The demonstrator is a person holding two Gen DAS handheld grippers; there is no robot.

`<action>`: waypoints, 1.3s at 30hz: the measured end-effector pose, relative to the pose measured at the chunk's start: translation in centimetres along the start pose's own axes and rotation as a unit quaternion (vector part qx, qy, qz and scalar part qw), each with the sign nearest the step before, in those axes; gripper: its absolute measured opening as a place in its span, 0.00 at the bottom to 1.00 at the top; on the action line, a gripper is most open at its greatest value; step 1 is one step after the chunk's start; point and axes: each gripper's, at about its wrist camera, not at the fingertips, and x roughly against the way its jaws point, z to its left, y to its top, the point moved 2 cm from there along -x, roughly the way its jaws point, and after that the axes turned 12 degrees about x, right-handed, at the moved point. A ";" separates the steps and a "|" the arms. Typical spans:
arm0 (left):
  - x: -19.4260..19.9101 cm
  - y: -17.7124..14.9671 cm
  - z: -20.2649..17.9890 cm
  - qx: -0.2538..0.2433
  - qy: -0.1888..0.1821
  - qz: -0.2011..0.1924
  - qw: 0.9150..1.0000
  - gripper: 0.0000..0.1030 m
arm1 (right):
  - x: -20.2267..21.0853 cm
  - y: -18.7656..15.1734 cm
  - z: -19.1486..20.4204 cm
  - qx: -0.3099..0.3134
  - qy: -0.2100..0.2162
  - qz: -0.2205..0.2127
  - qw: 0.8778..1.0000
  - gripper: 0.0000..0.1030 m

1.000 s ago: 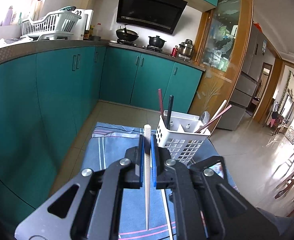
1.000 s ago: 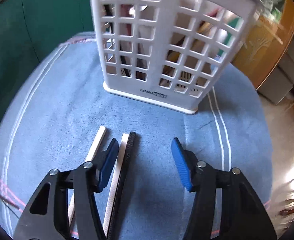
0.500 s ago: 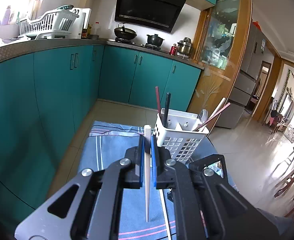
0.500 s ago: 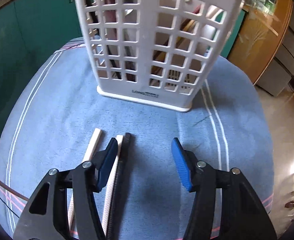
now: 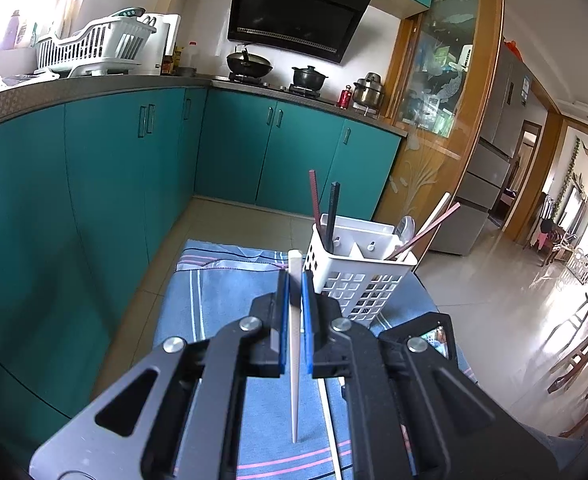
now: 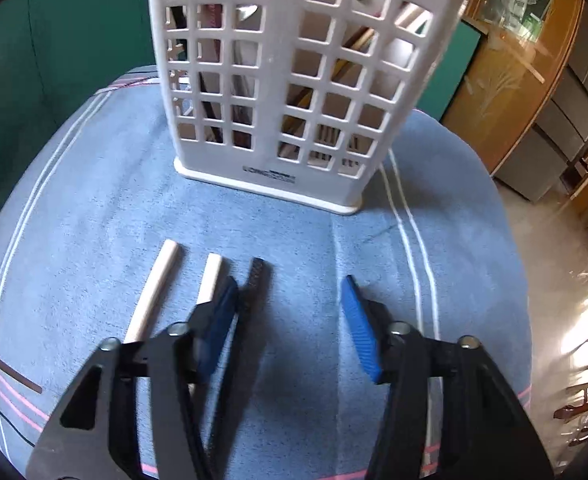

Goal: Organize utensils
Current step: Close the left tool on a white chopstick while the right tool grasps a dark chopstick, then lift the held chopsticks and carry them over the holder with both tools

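Observation:
My left gripper point(image 5: 294, 280) is shut on a white chopstick point(image 5: 294, 340), held in the air pointing ahead, just left of the white slotted utensil basket point(image 5: 357, 280). The basket holds dark and pale chopsticks and a spoon. My right gripper point(image 6: 290, 284) hangs low over the blue cloth point(image 6: 94, 200) in front of the basket point(image 6: 294, 80). Its jaws are closing with a black chopstick point(image 6: 256, 280) lying between them, beside the left pad; the right pad is well clear of it. Two cream chopsticks point(image 6: 158, 280) point(image 6: 210, 276) lie left of the black one.
The cloth-covered stand is small, with floor on every side. Teal kitchen cabinets point(image 5: 94, 200) run along the left and back. Another pale chopstick point(image 5: 329, 420) lies on the cloth under my left gripper.
The right gripper has eased back from the basket, so the chopstick ends now show further ahead of its fingers. The left gripper keeps its hold and has not moved.

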 end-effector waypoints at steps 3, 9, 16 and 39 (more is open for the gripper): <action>-0.1 -0.1 0.0 -0.001 0.001 0.001 1.000 0.06 | -0.2 1.0 0.6 0.000 0.018 0.010 1.000 0.10; -0.1 -0.1 0.0 -0.002 0.001 0.001 1.000 0.06 | 2.8 1.3 -0.7 -0.038 0.059 -0.025 0.997 0.06; 0.4 -0.5 -1.7 -0.021 -0.017 0.013 1.000 0.06 | 15.4 -0.4 -3.7 -0.067 0.085 -0.146 0.983 0.06; 4.0 -4.3 -8.0 -0.090 -0.003 0.025 0.996 0.06 | 29.9 -4.3 -7.8 -0.059 0.111 -0.250 0.960 0.06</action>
